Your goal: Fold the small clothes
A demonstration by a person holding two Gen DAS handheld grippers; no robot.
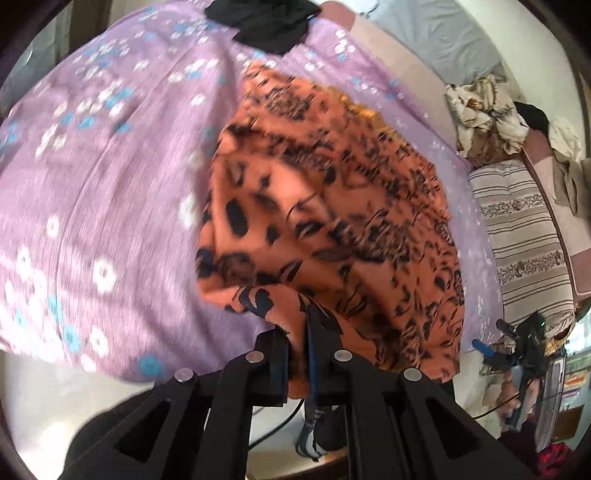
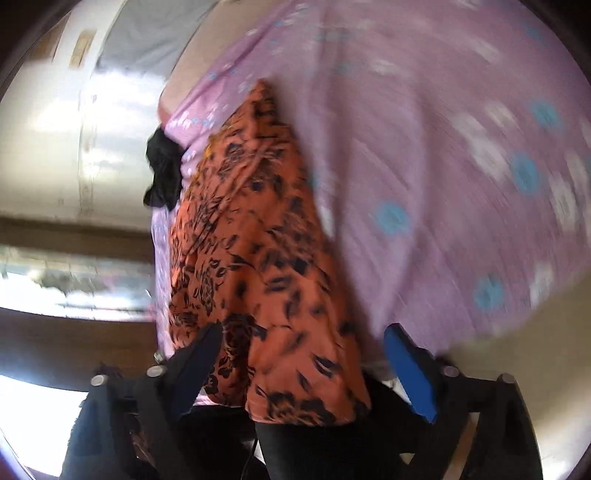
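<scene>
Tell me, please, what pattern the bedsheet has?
Lilac bedsheet with white and blue flowers; clearest in the left wrist view.

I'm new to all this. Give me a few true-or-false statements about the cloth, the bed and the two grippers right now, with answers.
1. The left gripper is clamped on the orange cloth. True.
2. The right gripper is shut tight. False: its jaws stand wide apart, with the cloth hanging between them.
3. The bedsheet is plain green. False: it is lilac with white and blue flowers.
4. A black garment lies at the sheet's far edge. True.
5. The orange cloth is plain. False: it carries a black pattern.
</scene>
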